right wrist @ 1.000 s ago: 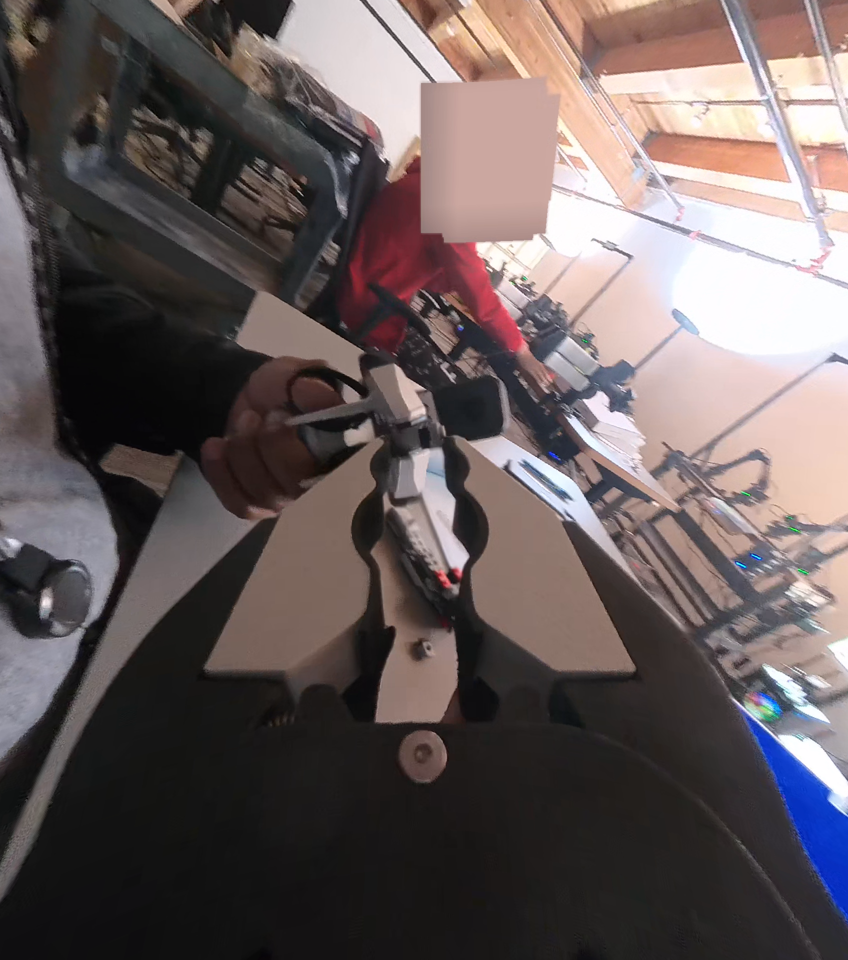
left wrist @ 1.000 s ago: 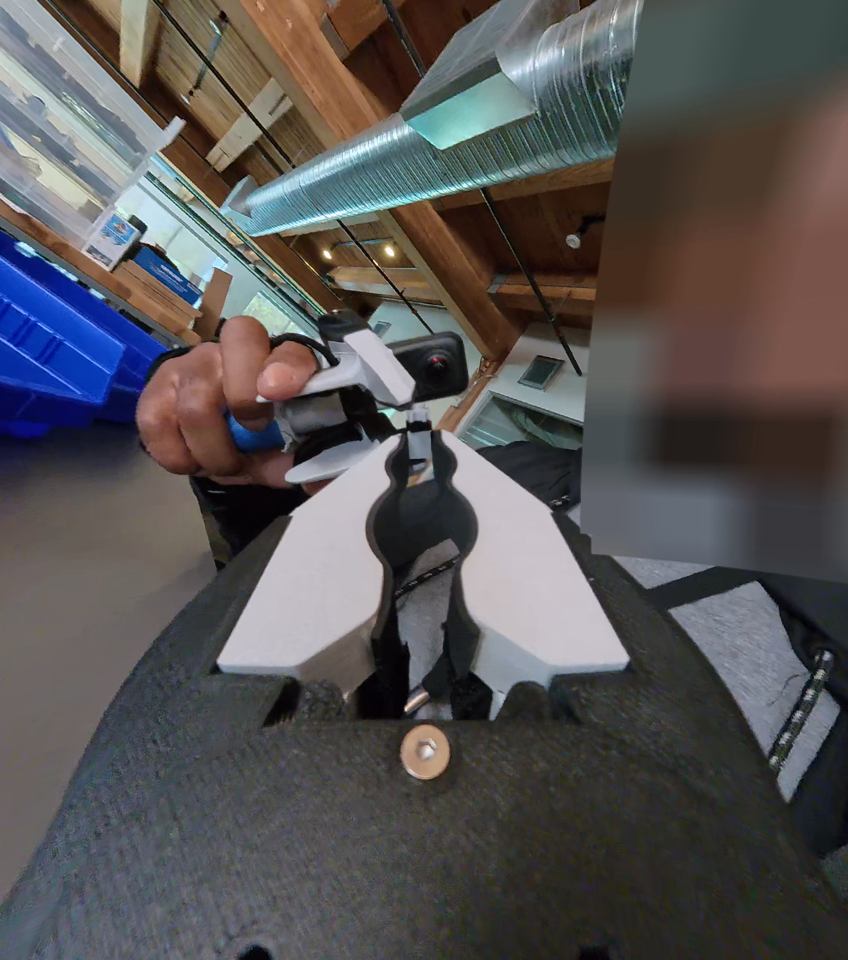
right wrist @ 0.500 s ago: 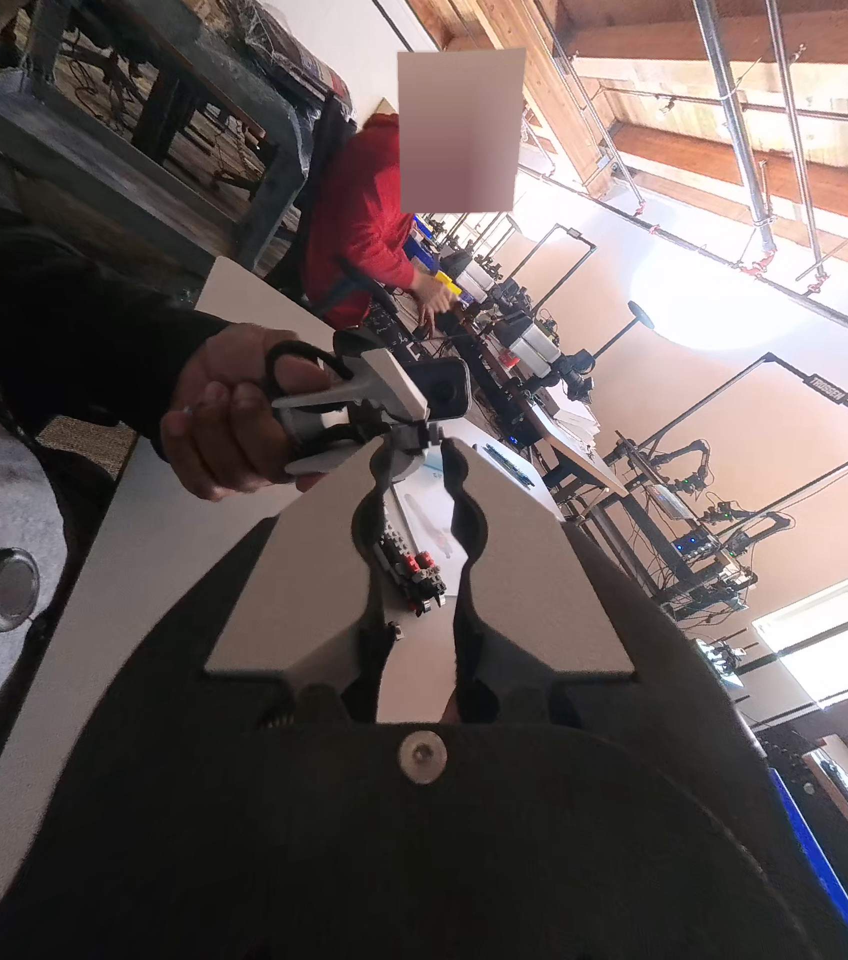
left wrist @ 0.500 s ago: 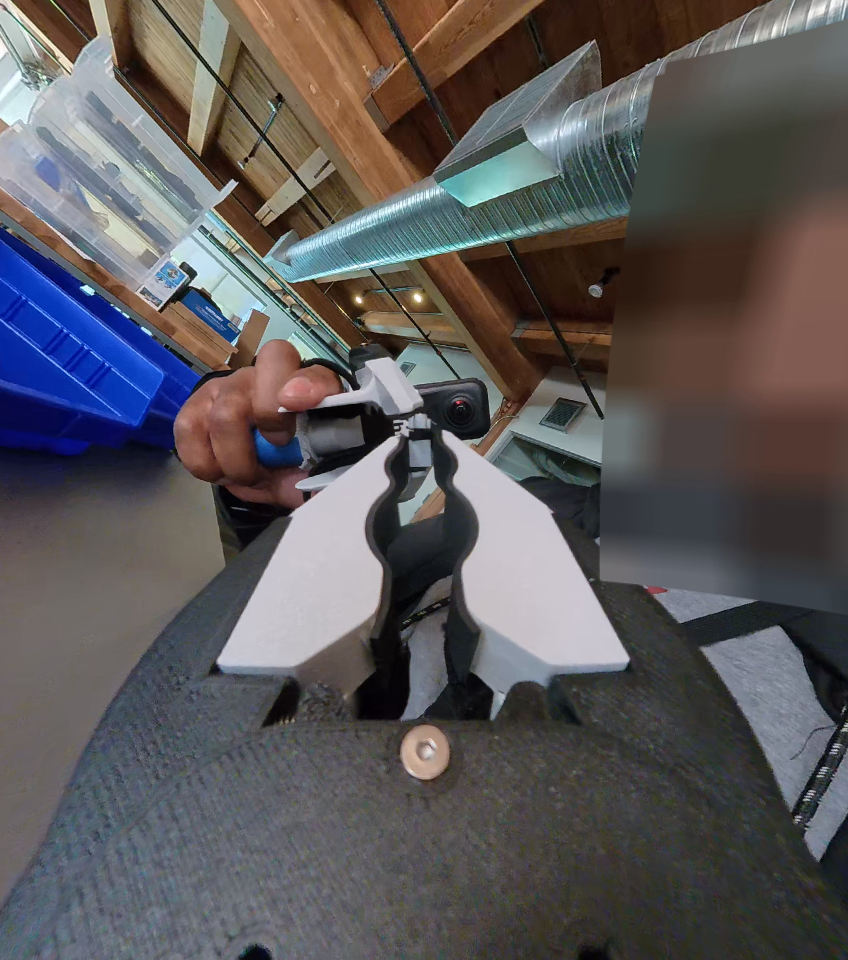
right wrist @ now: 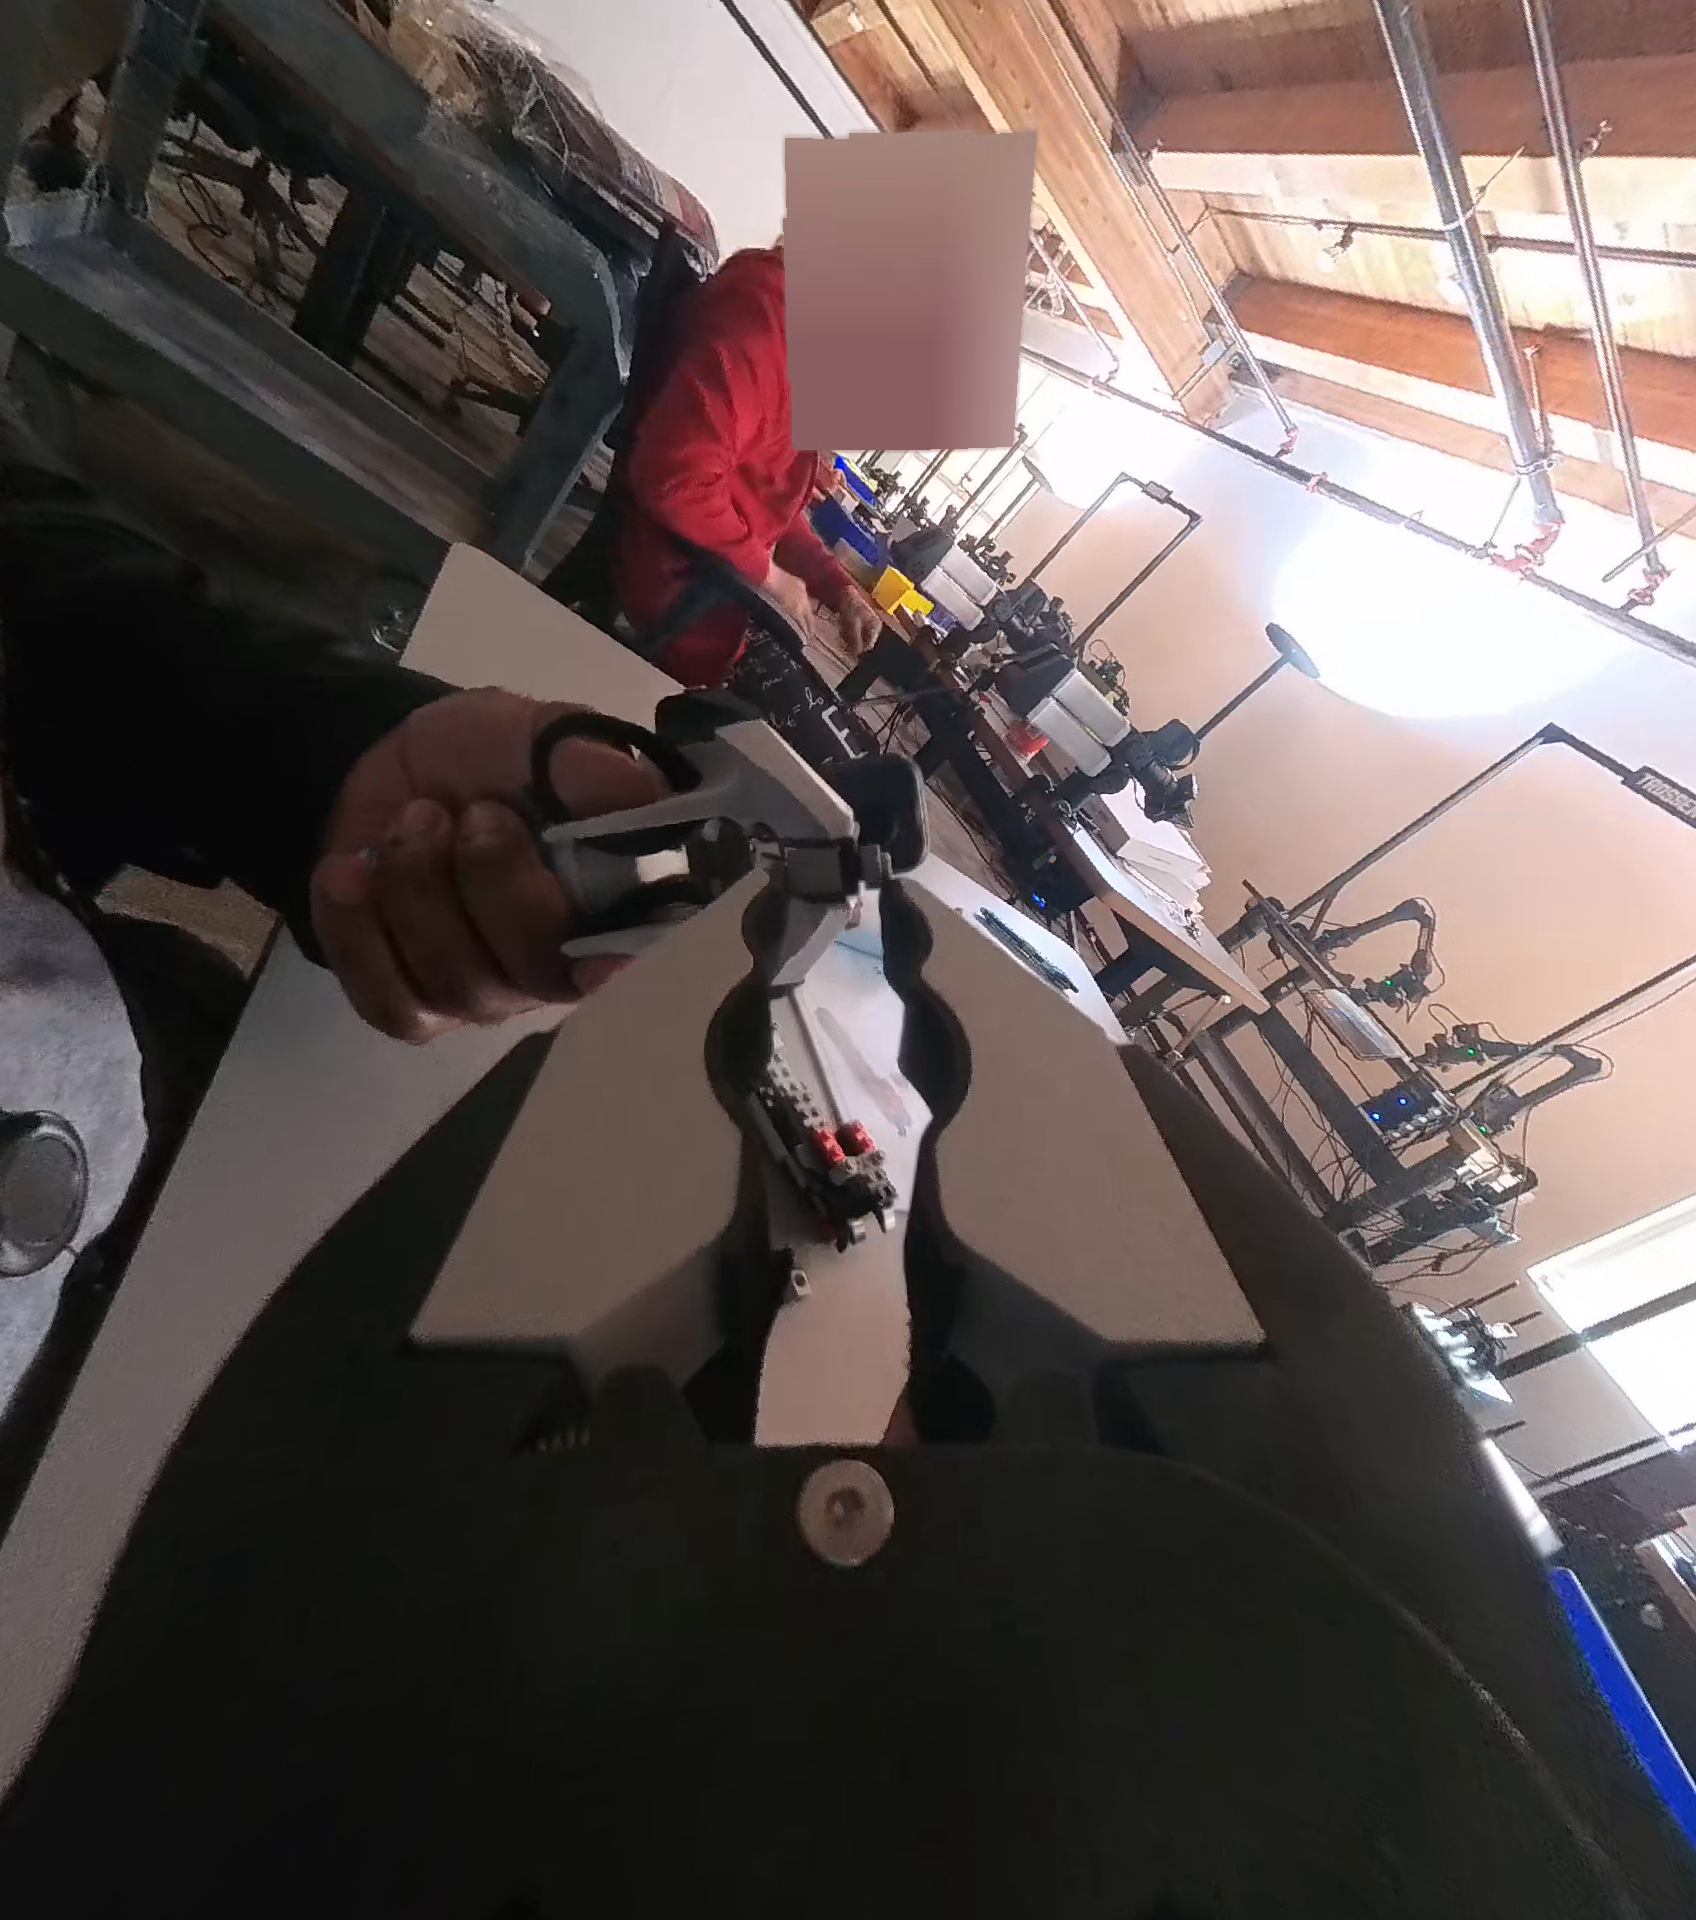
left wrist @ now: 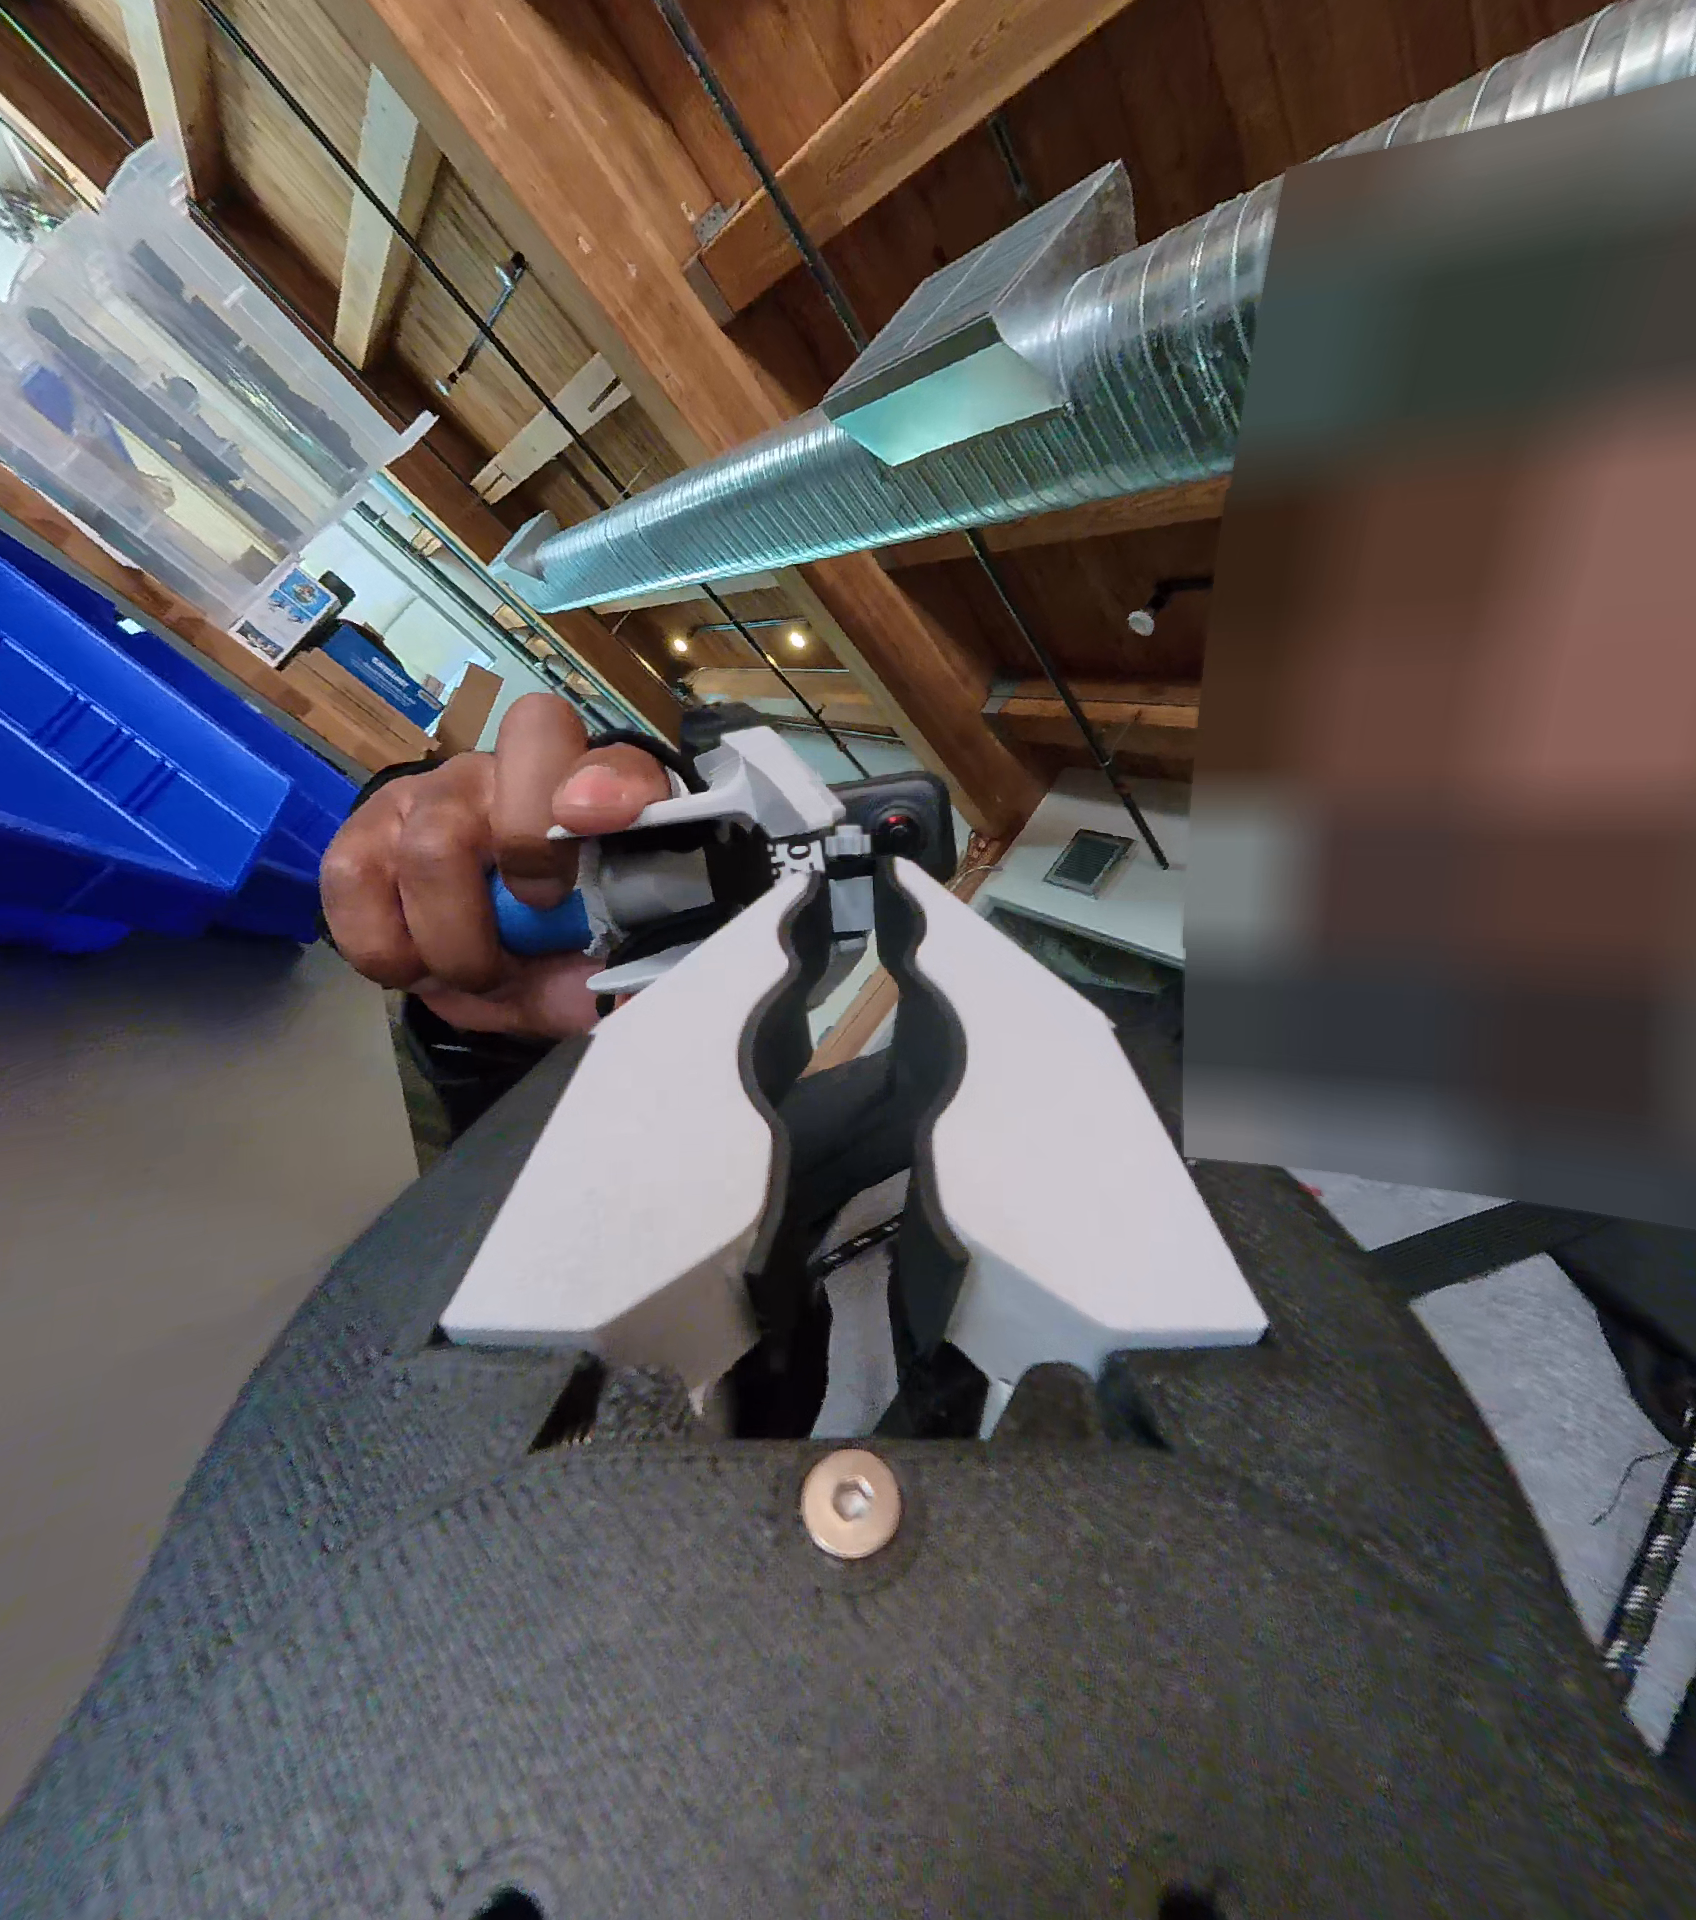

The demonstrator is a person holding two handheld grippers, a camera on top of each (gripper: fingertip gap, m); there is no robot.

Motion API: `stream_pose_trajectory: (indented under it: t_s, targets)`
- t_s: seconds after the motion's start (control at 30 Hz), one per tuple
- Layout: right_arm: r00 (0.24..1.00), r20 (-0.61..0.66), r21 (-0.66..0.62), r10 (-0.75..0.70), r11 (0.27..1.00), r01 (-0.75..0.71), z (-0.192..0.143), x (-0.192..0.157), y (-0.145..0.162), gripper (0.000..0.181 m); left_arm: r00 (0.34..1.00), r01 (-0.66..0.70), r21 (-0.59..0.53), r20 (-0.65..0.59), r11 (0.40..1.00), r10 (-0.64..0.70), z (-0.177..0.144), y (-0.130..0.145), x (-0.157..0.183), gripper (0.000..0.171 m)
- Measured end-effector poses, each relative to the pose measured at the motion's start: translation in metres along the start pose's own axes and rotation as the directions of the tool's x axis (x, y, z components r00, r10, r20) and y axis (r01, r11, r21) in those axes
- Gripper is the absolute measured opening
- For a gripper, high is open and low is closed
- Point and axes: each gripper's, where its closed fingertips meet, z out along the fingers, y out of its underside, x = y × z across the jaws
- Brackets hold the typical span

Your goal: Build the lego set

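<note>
Both claws meet tip to tip in mid-air. Our left claw (left wrist: 849, 883) and right claw (right wrist: 823, 883) each pinch a small grey piece (right wrist: 802, 935) narrowly between them—held up, we judge, to press parts together above the tabletop (right wrist: 324, 1039).

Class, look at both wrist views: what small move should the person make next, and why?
Probably ease the two grippers gently toward each other to seat the part. The left gripper and right gripper meet tip to tip in the air, with a grey lego piece pinched at the left fingertips. The partly built lego model lies untouched on the table.
</note>
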Motion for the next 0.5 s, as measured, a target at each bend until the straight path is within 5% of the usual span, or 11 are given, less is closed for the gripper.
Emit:
stream_pose_trajectory:
  t_s: [0.5]
  targets:
    - [0.997,-0.004,0.024,-0.081,0.996,0.081,-0.0012,-0.0025,-0.0052,0.026,1.0,0.022,-0.033,-0.007,0.999,-0.023,0.0047,0.0057,0.0007,0.009]
